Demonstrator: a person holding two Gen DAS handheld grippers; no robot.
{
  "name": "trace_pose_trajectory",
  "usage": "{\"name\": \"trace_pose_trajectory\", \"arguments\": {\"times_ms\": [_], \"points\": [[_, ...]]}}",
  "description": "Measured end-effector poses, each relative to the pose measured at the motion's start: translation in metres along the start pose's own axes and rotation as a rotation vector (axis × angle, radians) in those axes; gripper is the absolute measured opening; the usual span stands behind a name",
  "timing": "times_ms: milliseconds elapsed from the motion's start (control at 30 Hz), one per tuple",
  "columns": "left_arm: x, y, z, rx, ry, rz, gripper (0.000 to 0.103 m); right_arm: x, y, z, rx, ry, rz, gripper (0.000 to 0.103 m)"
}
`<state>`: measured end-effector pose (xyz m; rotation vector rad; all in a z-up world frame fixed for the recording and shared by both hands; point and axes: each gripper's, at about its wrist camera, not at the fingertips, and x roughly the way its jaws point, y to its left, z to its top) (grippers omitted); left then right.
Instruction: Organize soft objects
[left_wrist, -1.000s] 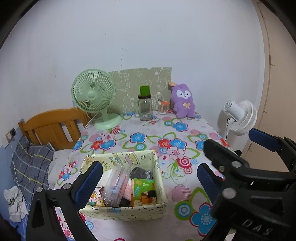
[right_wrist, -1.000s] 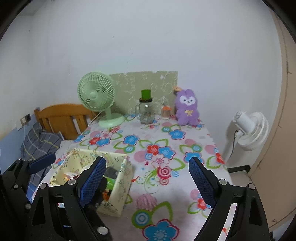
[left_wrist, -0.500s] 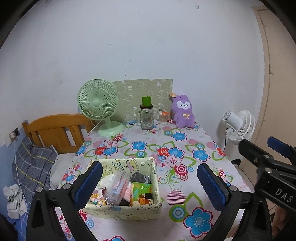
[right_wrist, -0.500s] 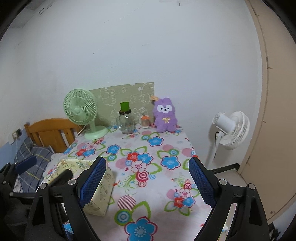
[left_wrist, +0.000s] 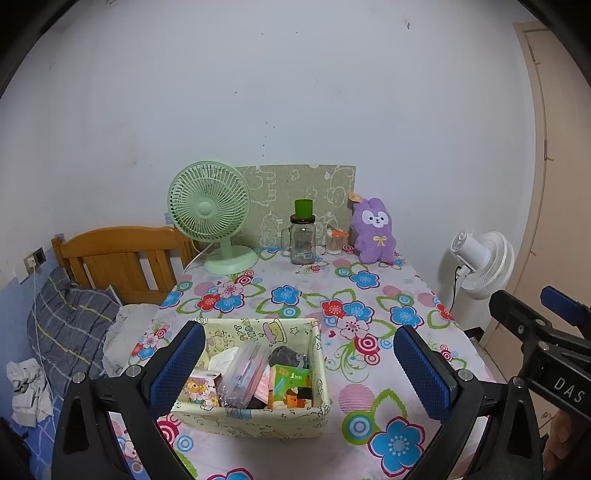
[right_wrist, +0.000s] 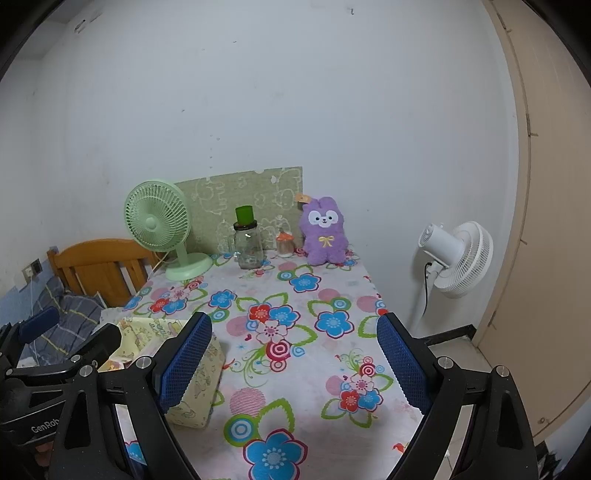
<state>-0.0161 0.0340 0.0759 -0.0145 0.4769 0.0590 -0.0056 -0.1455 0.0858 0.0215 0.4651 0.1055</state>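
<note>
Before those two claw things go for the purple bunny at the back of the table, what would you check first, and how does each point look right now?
1. Left gripper open and empty: ok, nothing between its blue pads.
2. Right gripper open and empty: ok.
3. Purple plush bunny in plain sight: ok, upright at the table's far edge by the wall.
4. Path over the floral tablecloth free: ok, the middle is bare.
5. Fragile neighbours: not ok, a small glass jar and a green-lidded glass mug stand close beside the bunny.
6. Room in the fabric box: cannot tell, it already holds packets.
</note>
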Motion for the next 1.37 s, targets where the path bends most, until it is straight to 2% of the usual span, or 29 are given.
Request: {"name": "trace_pose_trajectory", "arguments": {"times_ms": [367, 1367], "points": [[0.008, 0.001, 0.002, -0.010, 0.019, -0.006, 0.103, 0.007, 0.007, 0.002, -0.007, 0.011, 0.001, 0.093], [0.010, 0.008, 0.004, -0.019, 0.009, -0.001, 0.103, 0.015, 0.011, 0.004, -0.011, 0.012, 0.006, 0.093]]}}
